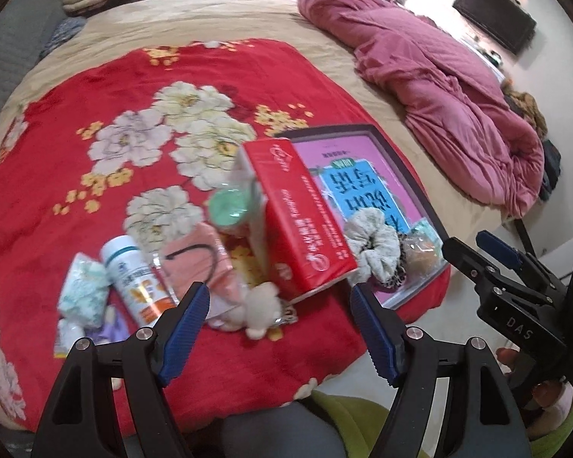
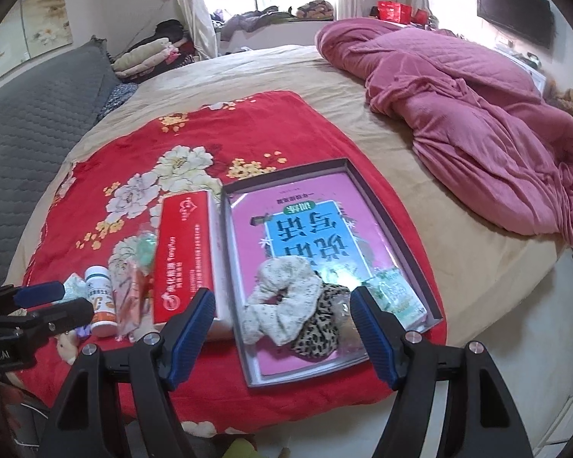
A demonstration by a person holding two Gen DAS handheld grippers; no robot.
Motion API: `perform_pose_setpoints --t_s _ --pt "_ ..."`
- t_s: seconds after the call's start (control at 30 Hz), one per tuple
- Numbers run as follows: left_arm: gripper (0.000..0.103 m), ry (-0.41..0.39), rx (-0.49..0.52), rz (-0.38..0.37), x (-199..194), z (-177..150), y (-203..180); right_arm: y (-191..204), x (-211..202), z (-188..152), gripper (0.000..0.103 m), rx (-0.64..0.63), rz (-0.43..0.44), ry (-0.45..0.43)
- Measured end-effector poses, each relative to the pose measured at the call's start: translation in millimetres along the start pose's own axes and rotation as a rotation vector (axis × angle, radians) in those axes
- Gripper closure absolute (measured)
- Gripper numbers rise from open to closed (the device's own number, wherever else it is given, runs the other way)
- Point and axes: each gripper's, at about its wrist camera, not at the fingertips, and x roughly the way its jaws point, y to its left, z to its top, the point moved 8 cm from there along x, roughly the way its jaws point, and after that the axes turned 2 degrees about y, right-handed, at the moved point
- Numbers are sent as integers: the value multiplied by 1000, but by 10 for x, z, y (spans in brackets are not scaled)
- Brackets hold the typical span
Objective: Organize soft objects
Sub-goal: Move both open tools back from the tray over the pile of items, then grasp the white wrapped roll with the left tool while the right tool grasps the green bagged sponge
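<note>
Both tongs stand spread and hold nothing: the left tongs (image 1: 279,301) hang over the near edge of the red blanket (image 1: 95,114), above a plush toy (image 1: 261,307), and the right tongs (image 2: 282,307) hang over the near end of the tray (image 2: 386,198). The blanket lies on the bed (image 2: 286,72), with a pink quilt (image 2: 477,114) heaped along the bed's right edge. The tray sits at the blanket's near right corner, with a pink and blue book cover lining its bottom. In its near end lie a white scrunchie (image 2: 282,305) touching a leopard scrunchie (image 2: 317,332), and a small green packet (image 2: 395,294) in the near right corner. A red box (image 2: 183,263) lies just left of the tray, along its left wall. Left of the box, near the blanket's near edge, are a pink cloth (image 1: 202,263), a white bottle (image 1: 133,278), a pale tissue pack (image 1: 84,290) and a green-capped jar (image 1: 231,206).
</note>
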Motion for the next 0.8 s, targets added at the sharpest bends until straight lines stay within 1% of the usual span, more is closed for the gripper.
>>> perform_pose_setpoints --t_s 0.17,0.53,0.6,0.8 --pt "26 -35 -45 14 -208 -38 258 170 -89 27 30 -31 7 -14" --pt "26 -78 -123 53 -540 -208 793 655 -235 60 30 -112 45 -36" --pt "25 -86 -143 55 -602 -242 900 771 -253 55 30 -123 64 -33" --pt "25 -110 -187 60 -747 -325 1163 1058 -295 36 30 -169 84 -32"
